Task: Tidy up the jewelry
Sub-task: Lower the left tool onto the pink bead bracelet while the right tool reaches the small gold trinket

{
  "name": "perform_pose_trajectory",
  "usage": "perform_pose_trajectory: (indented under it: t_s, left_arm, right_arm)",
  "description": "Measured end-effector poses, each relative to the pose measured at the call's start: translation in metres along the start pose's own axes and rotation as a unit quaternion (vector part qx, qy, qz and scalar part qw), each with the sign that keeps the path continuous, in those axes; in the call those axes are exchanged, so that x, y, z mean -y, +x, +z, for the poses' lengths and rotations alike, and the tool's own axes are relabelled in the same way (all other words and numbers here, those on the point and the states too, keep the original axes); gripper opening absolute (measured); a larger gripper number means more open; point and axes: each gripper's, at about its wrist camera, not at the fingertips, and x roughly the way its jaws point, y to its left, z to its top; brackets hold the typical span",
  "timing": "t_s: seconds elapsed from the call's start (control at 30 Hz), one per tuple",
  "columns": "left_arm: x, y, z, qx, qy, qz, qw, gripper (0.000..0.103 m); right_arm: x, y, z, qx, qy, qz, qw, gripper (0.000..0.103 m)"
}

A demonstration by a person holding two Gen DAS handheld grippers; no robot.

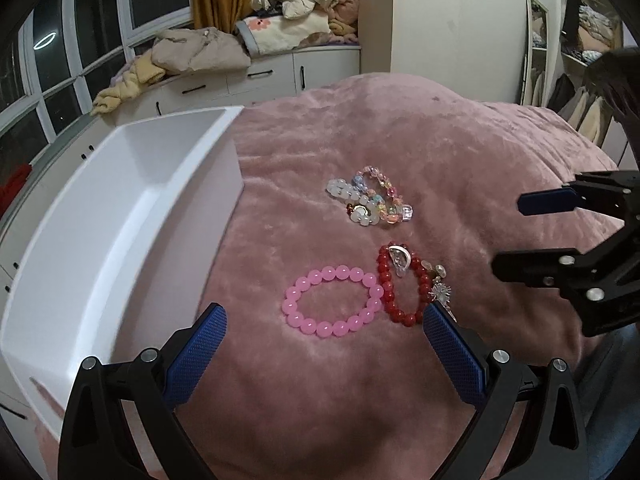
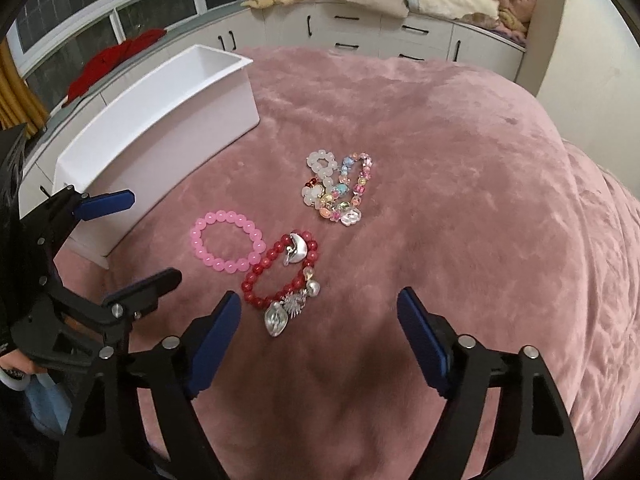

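Both grippers hover above the pink blanket (image 1: 400, 128) holding nothing. Left gripper (image 1: 324, 344): jaws wide apart, touching nothing; the pink bead bracelet (image 1: 333, 301) lies on the blanket between the fingertips. Right gripper (image 2: 320, 332): jaws wide apart, empty; the red bead bracelet (image 2: 280, 272) with silver charms lies at 11 o'clock of its centre, touching the pink one. Pastel bracelets (image 2: 338, 188) sit heaped at 12 o'clock. White box (image 2: 160, 120) stands at 10 o'clock.

My left gripper (image 1: 324, 332) wide open, holding nothing. My right gripper (image 2: 320, 312) wide open too, close beside it.
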Motion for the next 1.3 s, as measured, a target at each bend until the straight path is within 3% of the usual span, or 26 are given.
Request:
perform_pose_trajectory:
  t_s: [0.27,0.57,0.7,0.8,0.87,1.07,1.13,1.3]
  left_arm:
    - [-0.001,0.026,0.000,-0.008,-0.009,-0.009,0.9999,0.099]
    - [-0.012,0.049,-0.001,-0.017,-0.038,-0.007,0.9991,0.097]
    - [-0.020,0.063,-0.004,-0.026,-0.057,-0.012,0.9980,0.075]
    - [-0.026,0.070,-0.007,-0.027,-0.072,-0.017,0.9969,0.073]
    - [-0.028,0.071,-0.008,-0.022,-0.076,-0.016,0.9968,0.067]
    - [-0.038,0.067,-0.014,-0.017,-0.098,-0.013,0.9950,0.038]
    - [-0.042,0.066,-0.015,-0.017,-0.106,-0.018,0.9940,0.021]
    - [-0.037,0.061,-0.018,-0.016,-0.098,-0.035,0.9945,0.017]
  right_arm:
    - [-0.002,0.043,0.001,-0.046,-0.027,-0.004,0.999,0.051]
    - [0.005,0.066,-0.002,-0.058,-0.011,0.026,0.998,0.046]
    - [0.008,0.071,-0.003,-0.059,0.001,0.044,0.997,0.039]
    - [0.010,0.071,-0.003,-0.061,0.010,0.062,0.996,0.030]
    - [0.008,0.072,-0.004,-0.061,0.012,0.075,0.995,0.018]
    - [0.001,0.067,-0.003,-0.054,0.004,0.086,0.995,0.005]
    - [-0.001,0.065,-0.002,-0.050,0.002,0.083,0.995,0.003]
    - [0.005,0.057,0.000,-0.031,0.012,0.077,0.996,0.002]
